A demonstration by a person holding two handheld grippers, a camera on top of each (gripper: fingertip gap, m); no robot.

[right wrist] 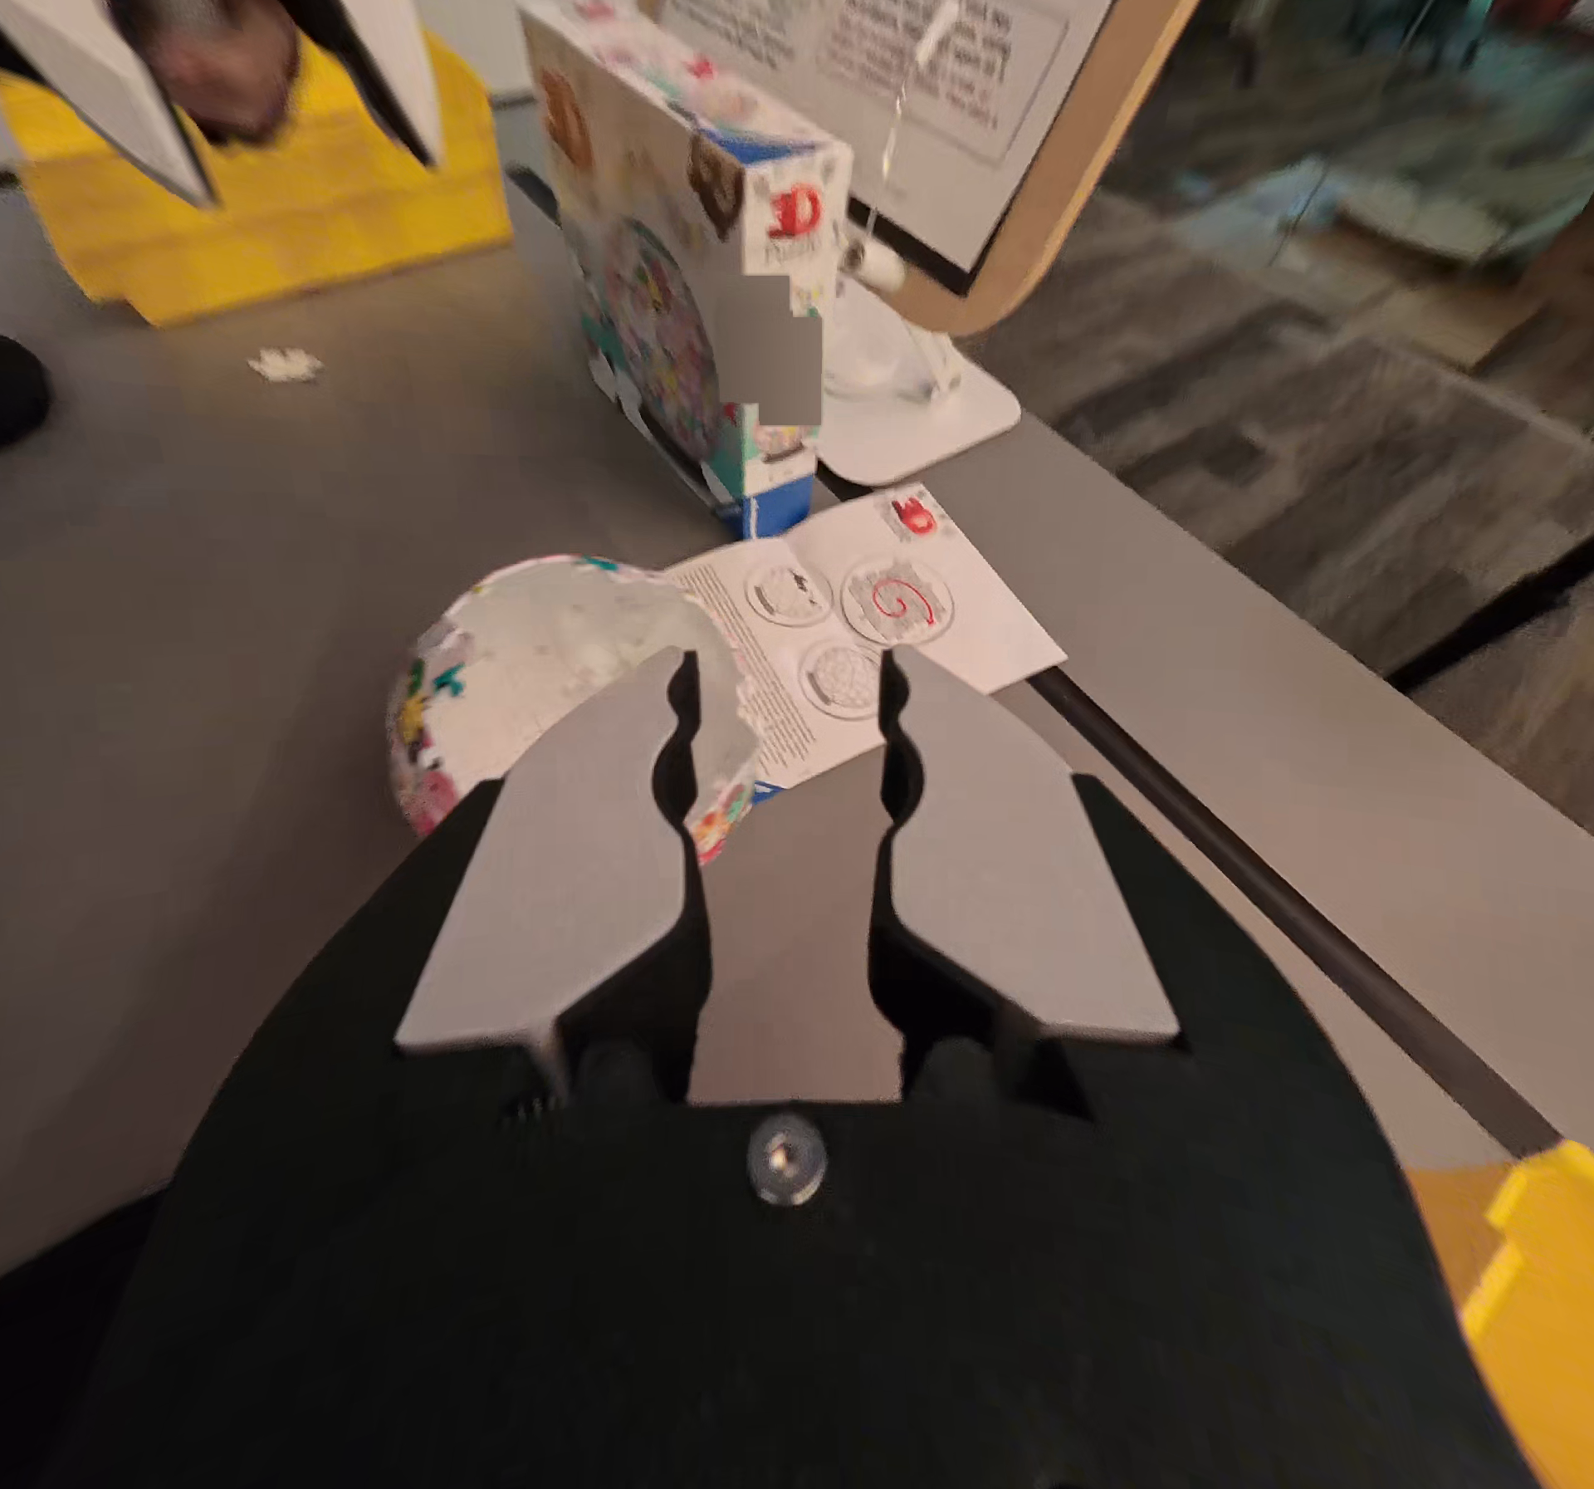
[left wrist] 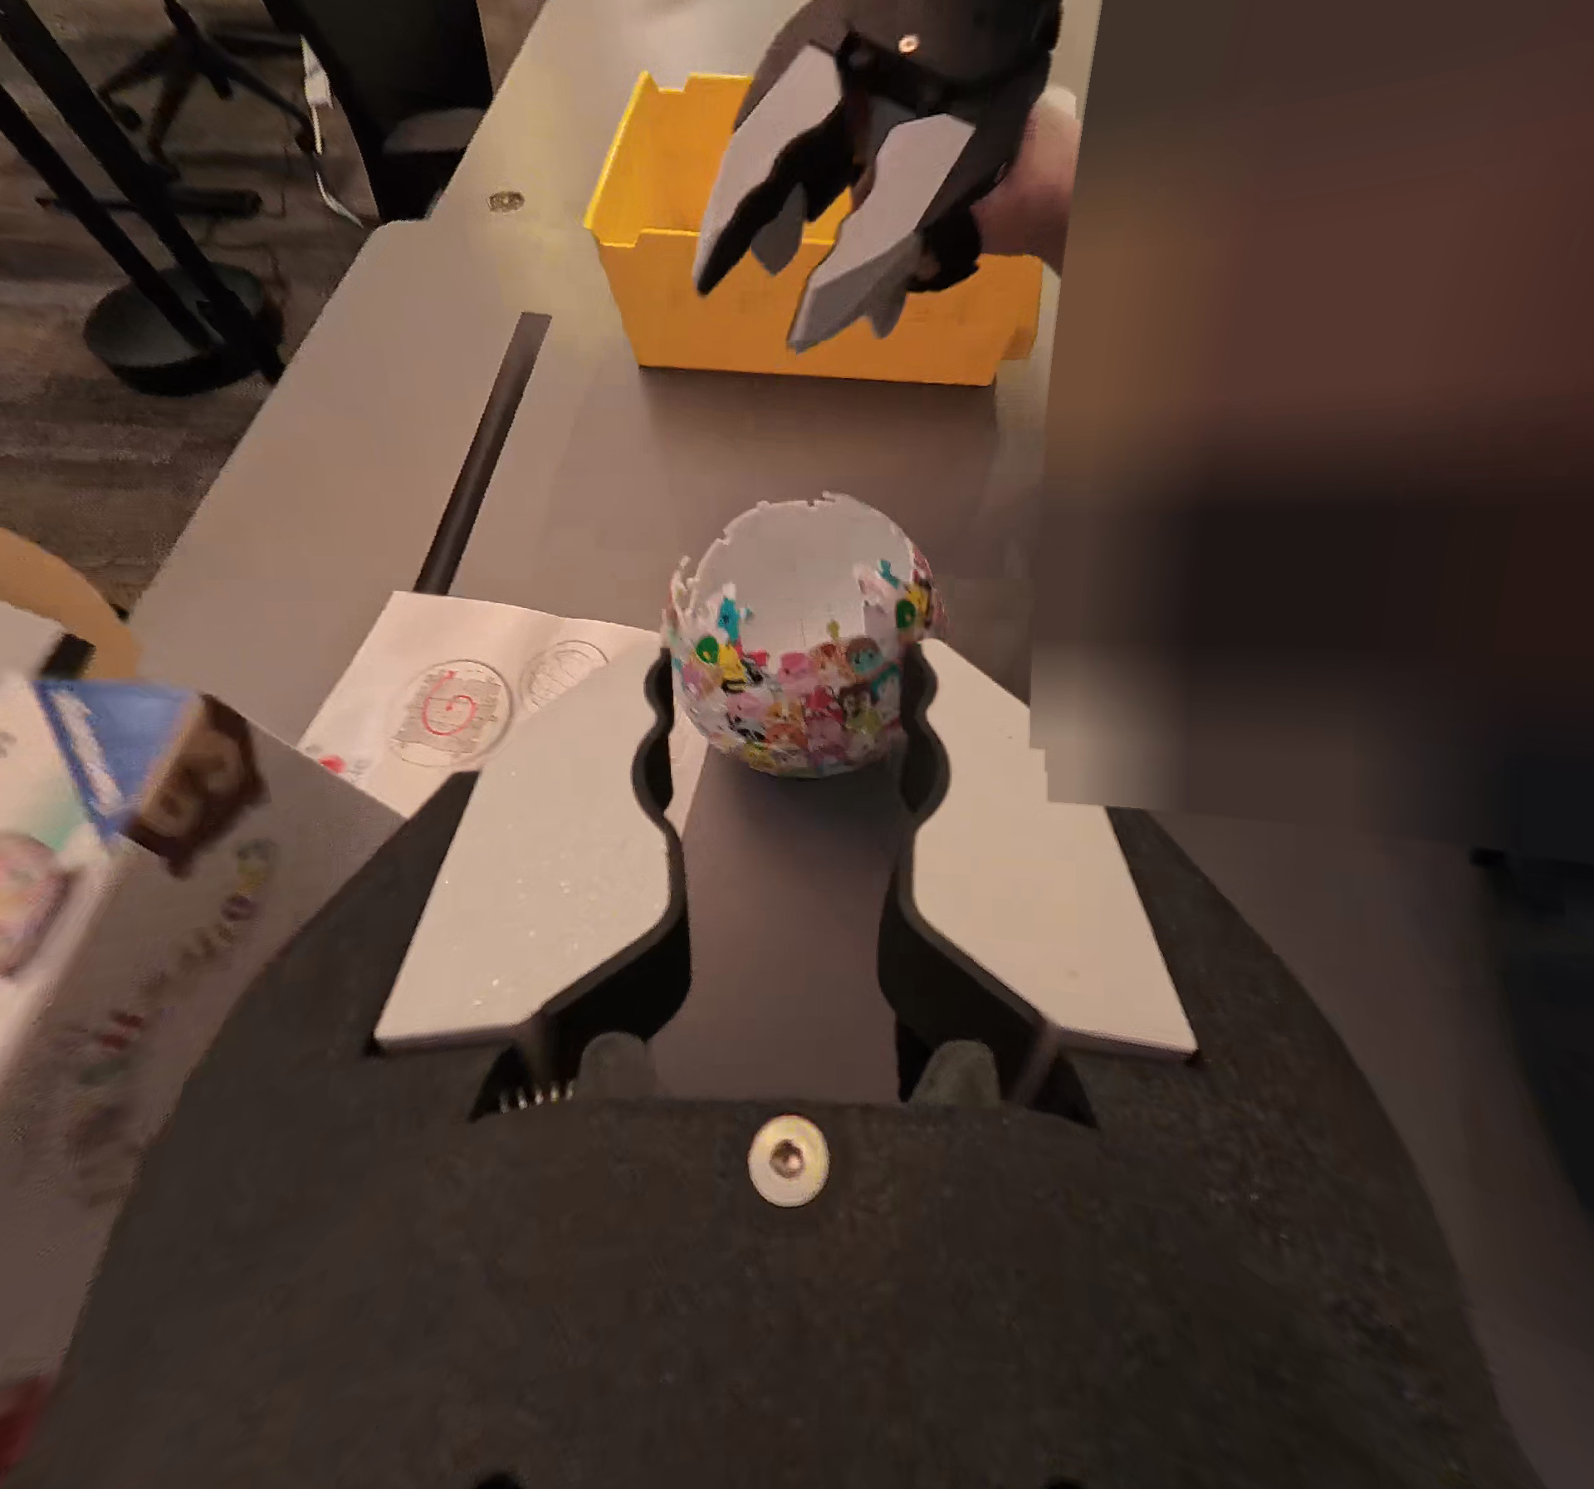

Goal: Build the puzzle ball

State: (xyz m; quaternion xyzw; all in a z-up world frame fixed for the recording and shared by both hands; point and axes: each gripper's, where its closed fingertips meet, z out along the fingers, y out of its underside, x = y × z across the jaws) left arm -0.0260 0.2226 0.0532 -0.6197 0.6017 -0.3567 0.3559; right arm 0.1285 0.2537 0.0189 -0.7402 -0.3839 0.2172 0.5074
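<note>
The puzzle ball (left wrist: 793, 697) is a part-built shell, colourful outside and white inside, with a jagged open top. It rests on the grey table (left wrist: 776, 447). My left gripper (left wrist: 789, 662) is open and the ball shows between its fingertips; the right wrist view shows this gripper (right wrist: 315, 179) raised and apart from the ball (right wrist: 552, 671). My right gripper (right wrist: 785, 662) is open and empty, its left finger overlapping the ball's rim in view. It also shows in the left wrist view (left wrist: 759, 309), above a yellow bin (left wrist: 862, 365).
A loose white puzzle piece (right wrist: 285, 365) lies on the table near a second yellow bin (right wrist: 302, 240). The puzzle box (right wrist: 681, 179) stands behind the instruction sheet (right wrist: 975, 628). A framed sign (right wrist: 1061, 179) on a white stand sits at the table edge. A dark slot (left wrist: 483, 455) runs along the table. Some 15 cm of space lies between my two pairs of fingers.
</note>
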